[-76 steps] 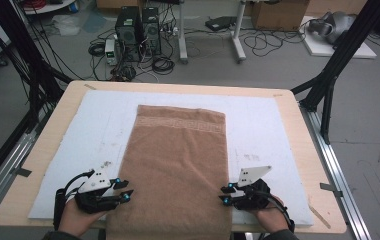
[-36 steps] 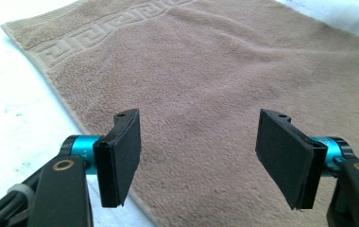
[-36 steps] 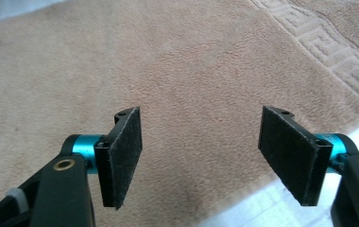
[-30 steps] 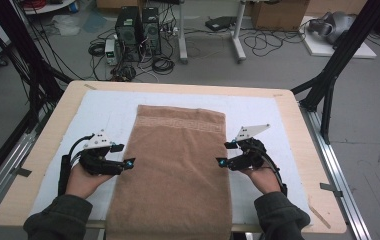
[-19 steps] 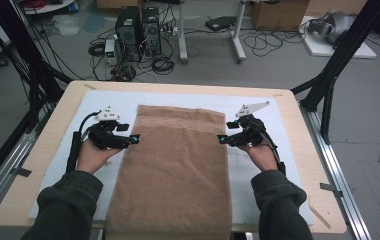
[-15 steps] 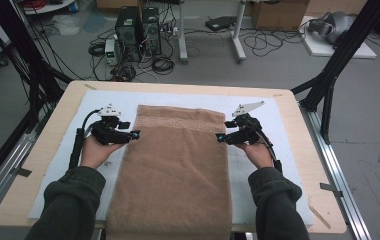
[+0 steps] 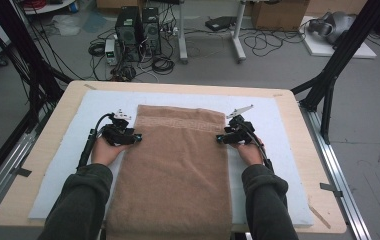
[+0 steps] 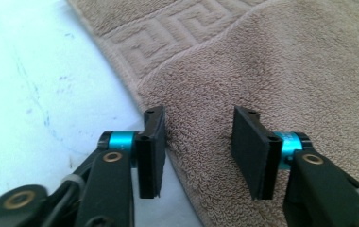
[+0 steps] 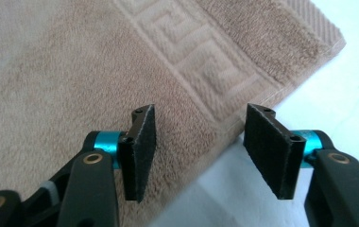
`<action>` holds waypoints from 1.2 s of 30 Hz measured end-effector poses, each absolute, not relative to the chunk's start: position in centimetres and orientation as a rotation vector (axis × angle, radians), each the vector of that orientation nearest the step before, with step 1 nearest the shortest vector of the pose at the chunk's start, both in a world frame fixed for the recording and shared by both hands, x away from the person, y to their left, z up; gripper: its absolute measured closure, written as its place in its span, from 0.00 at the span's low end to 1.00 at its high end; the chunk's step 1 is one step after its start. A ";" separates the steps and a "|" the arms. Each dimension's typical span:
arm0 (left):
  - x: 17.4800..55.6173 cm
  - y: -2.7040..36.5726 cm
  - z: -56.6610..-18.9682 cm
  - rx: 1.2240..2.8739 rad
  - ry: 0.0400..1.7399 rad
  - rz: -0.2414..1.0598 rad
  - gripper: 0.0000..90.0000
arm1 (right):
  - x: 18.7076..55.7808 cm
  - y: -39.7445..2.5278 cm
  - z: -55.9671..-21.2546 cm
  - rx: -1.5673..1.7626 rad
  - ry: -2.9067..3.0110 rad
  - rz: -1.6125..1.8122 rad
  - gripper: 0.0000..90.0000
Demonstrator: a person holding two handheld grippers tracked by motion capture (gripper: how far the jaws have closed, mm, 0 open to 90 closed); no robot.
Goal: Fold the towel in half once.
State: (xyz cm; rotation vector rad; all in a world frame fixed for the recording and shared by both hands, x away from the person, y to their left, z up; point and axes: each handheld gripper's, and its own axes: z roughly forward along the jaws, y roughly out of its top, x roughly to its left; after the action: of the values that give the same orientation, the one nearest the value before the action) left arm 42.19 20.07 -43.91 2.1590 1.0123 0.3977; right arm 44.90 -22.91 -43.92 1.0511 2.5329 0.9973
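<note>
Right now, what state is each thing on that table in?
Towel: spread flat, near end hanging over the table edge.
Left gripper: open, jaws straddling the towel's side edge.
Right gripper: open, jaws straddling the other side edge.
White mat: lying flat under the towel.

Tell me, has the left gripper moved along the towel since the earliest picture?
Yes. The left gripper has gone from the near end of the towel up along its left edge, toward the patterned band at the far end.
</note>
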 end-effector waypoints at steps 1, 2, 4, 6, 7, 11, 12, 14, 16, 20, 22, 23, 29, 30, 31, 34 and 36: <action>42.2 20.0 -43.9 2.153 1.011 0.396 0.74 | 44.9 -23.0 -43.9 1.052 2.533 0.999 0.55; 42.3 20.0 -44.0 2.145 1.010 0.383 0.78 | 44.9 -23.0 -43.9 1.043 2.535 1.006 0.59; 42.3 20.0 -44.0 2.133 1.004 0.349 0.90 | 45.0 -23.2 -44.0 1.069 2.536 1.034 0.72; 42.4 20.0 -44.0 2.127 1.014 0.341 0.93 | 45.1 -23.1 -43.9 1.074 2.573 1.077 0.90; 42.4 20.1 -43.9 2.131 1.017 0.349 0.94 | 45.1 -22.9 -43.9 1.057 2.587 1.076 0.91; 42.3 21.1 -43.1 2.071 1.034 0.346 0.94 | 45.0 -23.2 -42.9 1.059 2.554 1.117 0.93; 42.1 21.4 -42.8 2.048 1.033 0.344 0.94 | 44.9 -23.4 -42.5 1.055 2.541 1.138 0.93; 41.7 21.8 -42.0 2.018 1.020 0.348 0.94 | 44.6 -23.8 -41.3 1.018 2.528 1.181 0.93; 40.9 22.2 -41.1 2.001 0.996 0.347 0.94 | 44.1 -24.1 -39.7 0.970 2.506 1.201 0.93; 38.9 22.9 -39.7 1.996 0.940 0.374 0.94 | 42.7 -24.2 -38.3 0.918 2.533 1.262 0.93; 37.6 23.1 -39.3 1.994 0.913 0.380 0.94 | 41.9 -24.0 -37.9 0.887 2.579 1.224 0.93; 36.9 23.1 -39.2 2.010 0.894 0.388 0.94 | 41.3 -24.0 -37.7 0.867 2.584 1.222 0.93; 32.6 23.3 -40.1 2.056 0.819 0.408 0.93 | 37.0 -23.8 -38.0 0.773 2.672 1.202 0.92; 32.0 23.3 -40.4 2.062 0.809 0.402 0.93 | 36.3 -23.8 -38.3 0.760 2.684 1.196 0.92; 31.3 23.3 -40.7 2.066 0.808 0.397 0.93 | 35.7 -23.9 -38.6 0.763 2.700 1.182 0.92; 29.8 23.4 -41.8 2.104 0.793 0.390 0.93 | 34.1 -24.2 -40.0 0.758 2.714 1.196 0.92; 29.2 23.5 -42.6 2.116 0.795 0.383 0.92 | 33.3 -24.3 -41.0 0.775 2.728 1.209 0.92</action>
State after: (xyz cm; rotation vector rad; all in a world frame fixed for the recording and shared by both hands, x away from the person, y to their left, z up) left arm 29.21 23.51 -42.64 2.1164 0.7951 0.3830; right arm 33.31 -24.29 -41.00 0.7753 2.7280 1.2093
